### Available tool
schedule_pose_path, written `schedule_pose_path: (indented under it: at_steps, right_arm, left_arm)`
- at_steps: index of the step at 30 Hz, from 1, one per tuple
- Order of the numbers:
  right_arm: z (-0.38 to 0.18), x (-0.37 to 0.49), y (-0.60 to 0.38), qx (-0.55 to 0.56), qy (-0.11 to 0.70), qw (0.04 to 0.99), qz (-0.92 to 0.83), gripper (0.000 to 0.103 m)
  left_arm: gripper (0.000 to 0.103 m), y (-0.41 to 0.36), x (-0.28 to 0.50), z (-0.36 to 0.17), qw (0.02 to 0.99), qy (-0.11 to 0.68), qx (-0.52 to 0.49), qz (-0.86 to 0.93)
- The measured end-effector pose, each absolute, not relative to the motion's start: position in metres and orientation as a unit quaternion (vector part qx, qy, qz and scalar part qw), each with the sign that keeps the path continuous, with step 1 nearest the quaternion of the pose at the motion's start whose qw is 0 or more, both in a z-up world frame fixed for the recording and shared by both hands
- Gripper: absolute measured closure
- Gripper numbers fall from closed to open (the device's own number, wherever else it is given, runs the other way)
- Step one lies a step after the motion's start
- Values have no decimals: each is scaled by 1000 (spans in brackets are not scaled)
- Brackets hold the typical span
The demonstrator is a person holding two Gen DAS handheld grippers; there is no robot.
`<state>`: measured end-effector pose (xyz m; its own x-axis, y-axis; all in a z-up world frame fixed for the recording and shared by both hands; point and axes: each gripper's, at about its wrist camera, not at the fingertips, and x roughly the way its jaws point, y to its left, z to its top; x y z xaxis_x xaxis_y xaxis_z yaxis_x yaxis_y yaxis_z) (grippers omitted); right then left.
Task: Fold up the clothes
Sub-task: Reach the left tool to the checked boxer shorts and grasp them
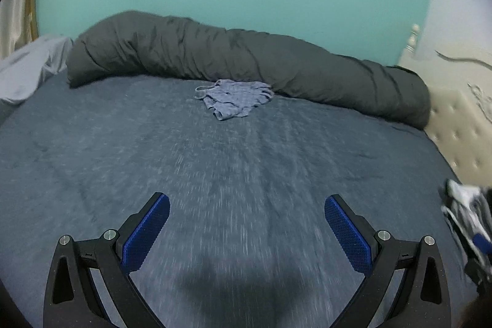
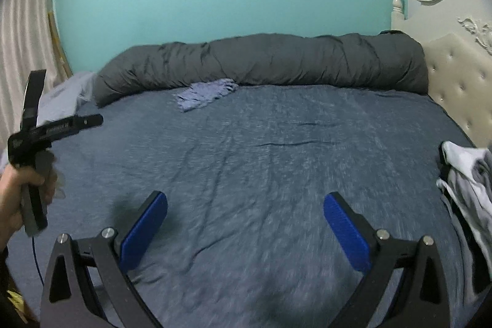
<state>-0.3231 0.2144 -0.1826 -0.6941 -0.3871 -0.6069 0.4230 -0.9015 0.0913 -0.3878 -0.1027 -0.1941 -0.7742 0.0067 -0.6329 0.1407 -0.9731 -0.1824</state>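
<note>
A small crumpled light-blue garment (image 1: pixel 235 100) lies at the far side of the bed against a rolled dark-grey duvet; it also shows in the right wrist view (image 2: pixel 204 96). A pile of grey, white and black clothes (image 2: pixel 467 183) lies at the bed's right edge, and shows blurred in the left wrist view (image 1: pixel 467 214). My left gripper (image 1: pixel 246 205) is open and empty above the blue sheet. My right gripper (image 2: pixel 244 202) is open and empty above the sheet. The left gripper's body in the person's hand (image 2: pixel 33 143) shows at the left of the right wrist view.
The bed has a dark blue sheet (image 2: pixel 261 159). A rolled dark-grey duvet (image 1: pixel 246 60) runs along the far side under a teal wall. A cream tufted headboard (image 2: pixel 458 82) stands at right. A light-grey pillow (image 1: pixel 27 69) lies far left by a curtain (image 2: pixel 21 51).
</note>
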Motion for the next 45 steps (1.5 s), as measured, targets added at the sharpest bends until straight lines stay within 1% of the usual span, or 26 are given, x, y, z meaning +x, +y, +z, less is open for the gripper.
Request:
schedule_pose_path:
  at_steps: [5, 10, 20, 24, 26, 27, 29, 32, 34, 35, 36, 37, 38, 39, 41, 43, 45]
  right_arm:
    - [-209, -382, 213, 351, 11, 208, -913, 1]
    - [-223, -422, 210, 372, -20, 201, -906, 1]
    - [-253, -498, 175, 397, -29, 191, -897, 1]
    - [-264, -520, 170, 408, -33, 187, -893, 1]
    - [-268, -527, 170, 411, -33, 186, -892, 1]
    - [-270, -531, 170, 412, -34, 185, -891, 1]
    - [-273, -538, 170, 415, -36, 184, -890, 1]
    - [-278, -544, 171, 417, -38, 183, -889, 1]
    - [-282, -547, 172, 418, -39, 181, -889, 1]
    - [-284, -548, 173, 419, -40, 180, -889, 1]
    - [-287, -549, 174, 422, -42, 180, -888, 1]
    - [-289, -549, 174, 423, -42, 180, -887, 1]
    - [-291, -549, 175, 424, -41, 179, -887, 1]
    - [-292, -548, 175, 424, -40, 179, -887, 1]
    - [-296, -545, 176, 425, -40, 178, -886, 1]
    - [-298, -542, 177, 428, -43, 177, -885, 1]
    - [-299, -539, 177, 428, -45, 177, -885, 1]
  left_arm:
    - [0, -122, -459, -224, 48, 123, 356, -925]
    - [0, -141, -518, -246, 52, 125, 379, -915]
    - [1, -168, -626, -295, 70, 109, 413, -902]
    - [2, -176, -663, -311, 77, 111, 424, -896]
    - [6, -177, -680, -319, 77, 107, 430, -893]
    - [10, -177, -687, -322, 75, 104, 433, -892]
    - [13, -177, -699, -325, 80, 98, 435, -892]
    - [25, -174, -716, -331, 78, 89, 439, -890]
    - [43, -173, -727, -337, 74, 84, 449, -887]
    - [49, -172, -731, -340, 73, 81, 453, -885]
    - [60, -169, -735, -342, 71, 72, 457, -884]
    - [75, -168, -738, -343, 67, 68, 458, -884]
    - [80, -167, -740, -344, 63, 65, 459, -884]
    - [82, -167, -741, -346, 62, 63, 463, -882]
    - [95, -170, -740, -347, 57, 70, 462, -882]
    - [99, -175, -737, -347, 52, 85, 461, -882]
    - [99, -176, -732, -344, 43, 84, 456, -885]
